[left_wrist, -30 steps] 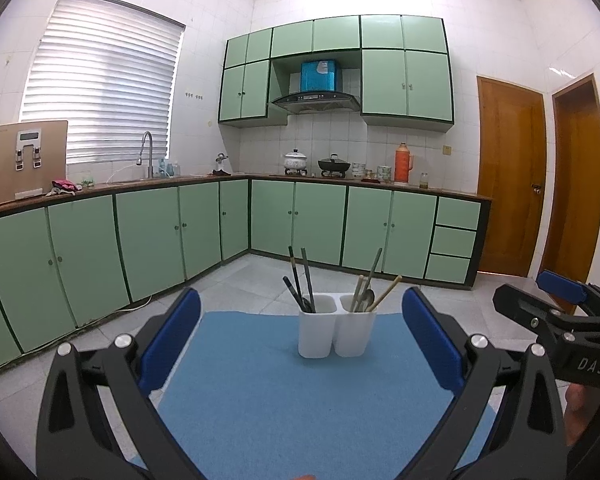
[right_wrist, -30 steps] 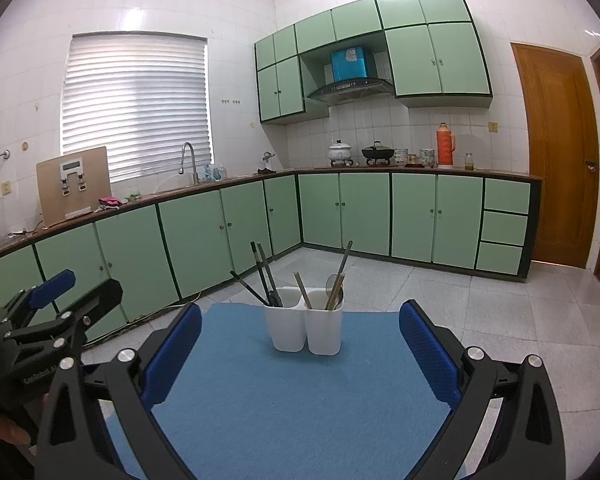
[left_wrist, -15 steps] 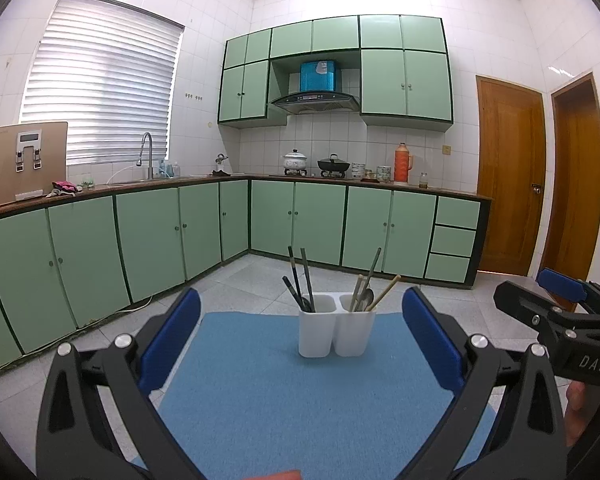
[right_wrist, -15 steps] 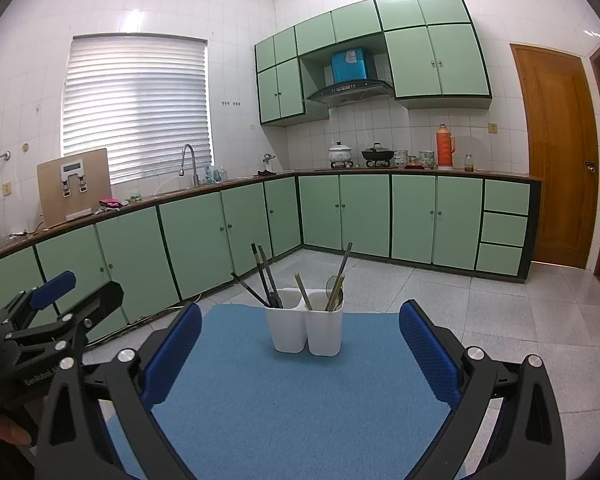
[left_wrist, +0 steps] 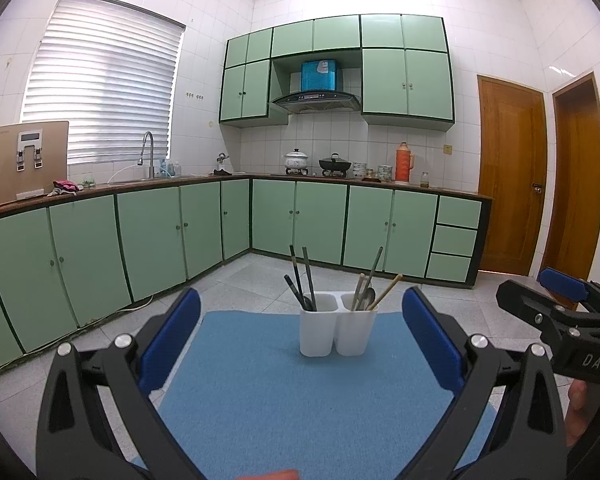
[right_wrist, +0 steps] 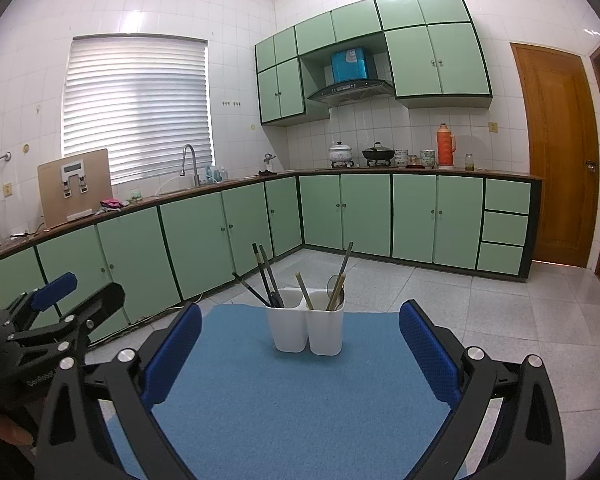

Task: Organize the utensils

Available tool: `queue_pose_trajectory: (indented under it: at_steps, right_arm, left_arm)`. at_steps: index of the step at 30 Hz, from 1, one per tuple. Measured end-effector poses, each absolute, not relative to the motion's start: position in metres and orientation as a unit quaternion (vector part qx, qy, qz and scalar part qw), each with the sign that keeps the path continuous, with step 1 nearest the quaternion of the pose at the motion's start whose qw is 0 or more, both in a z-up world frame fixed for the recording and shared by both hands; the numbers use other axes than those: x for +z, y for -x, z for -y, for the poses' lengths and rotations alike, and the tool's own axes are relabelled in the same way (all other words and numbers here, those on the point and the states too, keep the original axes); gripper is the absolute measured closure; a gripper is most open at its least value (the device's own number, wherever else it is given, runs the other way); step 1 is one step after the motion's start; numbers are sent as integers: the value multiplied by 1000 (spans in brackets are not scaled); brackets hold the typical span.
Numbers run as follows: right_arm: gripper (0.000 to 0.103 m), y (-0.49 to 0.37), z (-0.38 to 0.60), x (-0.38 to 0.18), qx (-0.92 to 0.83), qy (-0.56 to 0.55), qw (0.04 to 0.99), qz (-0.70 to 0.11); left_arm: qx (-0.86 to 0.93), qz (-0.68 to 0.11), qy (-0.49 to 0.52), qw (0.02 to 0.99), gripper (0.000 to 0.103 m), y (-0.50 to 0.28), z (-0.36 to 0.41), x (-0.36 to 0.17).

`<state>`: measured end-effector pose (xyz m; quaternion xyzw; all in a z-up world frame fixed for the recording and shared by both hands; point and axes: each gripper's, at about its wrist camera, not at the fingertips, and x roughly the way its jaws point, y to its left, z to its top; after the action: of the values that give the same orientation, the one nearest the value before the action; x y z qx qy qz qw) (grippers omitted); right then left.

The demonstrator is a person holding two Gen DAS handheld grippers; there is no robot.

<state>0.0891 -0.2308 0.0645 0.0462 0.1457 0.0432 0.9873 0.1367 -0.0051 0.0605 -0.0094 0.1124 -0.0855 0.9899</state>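
While both tools hung back from the near edge, the blue surface (left_wrist: 284, 396) stretched ahead of them, bare except for the white two-cup holder (left_wrist: 337, 328) standing upright near its far end. The holder lay straight ahead of the left tool (left_wrist: 300, 340), nearly centred between its blue pads, and straight ahead of the right tool (right_wrist: 300, 344) too, so neither seemed clearly nearer. Both tools stood wide apart and held nothing. In the left cup the dark chopsticks (left_wrist: 300, 276) rose steeply, leaning a little left; in the right cup the pale chopsticks (left_wrist: 386, 291) and a spoon (left_wrist: 369, 296) leaned right. Every long axis ran close to vertical, so any pick would likely call for a reach forward and a pinch on a shaft above the rim.
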Motion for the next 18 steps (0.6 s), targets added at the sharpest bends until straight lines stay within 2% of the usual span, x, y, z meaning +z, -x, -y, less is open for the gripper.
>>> queue_pose_trajectory:
  at_steps: [18]
  right_arm:
    - [6, -89, 230, 65, 43, -47, 987, -146]
  left_arm:
    - [-83, -115, 9, 990, 5, -136, 3, 59]
